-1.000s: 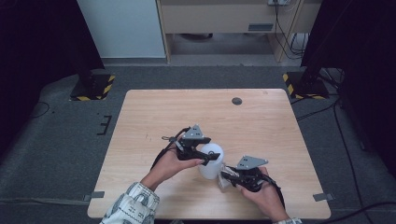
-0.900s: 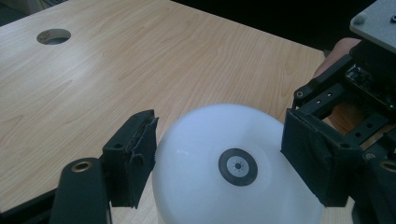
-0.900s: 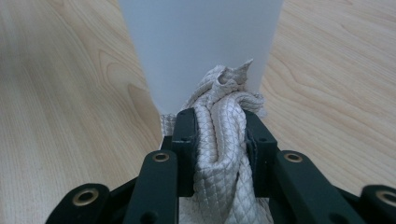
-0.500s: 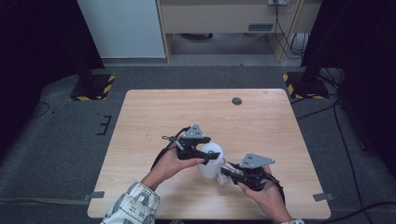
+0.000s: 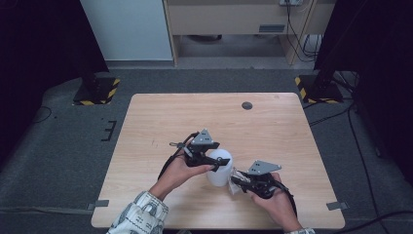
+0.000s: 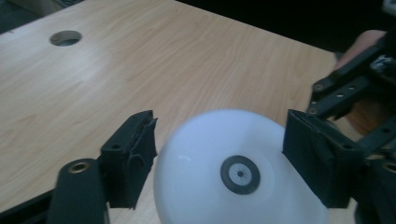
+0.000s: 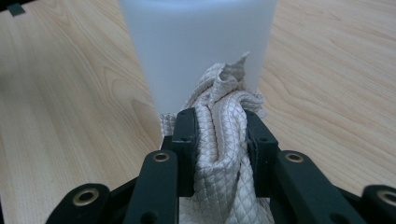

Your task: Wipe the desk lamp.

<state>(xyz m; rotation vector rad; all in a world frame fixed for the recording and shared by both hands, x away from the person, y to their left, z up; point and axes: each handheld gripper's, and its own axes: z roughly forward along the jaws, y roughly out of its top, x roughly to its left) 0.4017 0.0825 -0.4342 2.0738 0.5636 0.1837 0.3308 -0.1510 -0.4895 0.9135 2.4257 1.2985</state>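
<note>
Nearest the table's front edge, right gripper (image 5: pixel 235 181) clenched on a bunched, quilted beige cloth (image 7: pixel 224 140), cloth tip pressed against the side of a white plastic cup (image 7: pixel 198 46). Just beyond, the cup upside down on the wooden table (image 5: pixel 272 126), base up with a small dark ring at its centre, near the front middle. Left gripper (image 6: pixel 219 154) spread wide around that base, jaws flanking it on either side, apparently short of touching. Farther back, a round cable hole (image 5: pixel 247 105) near the far edge.
</note>
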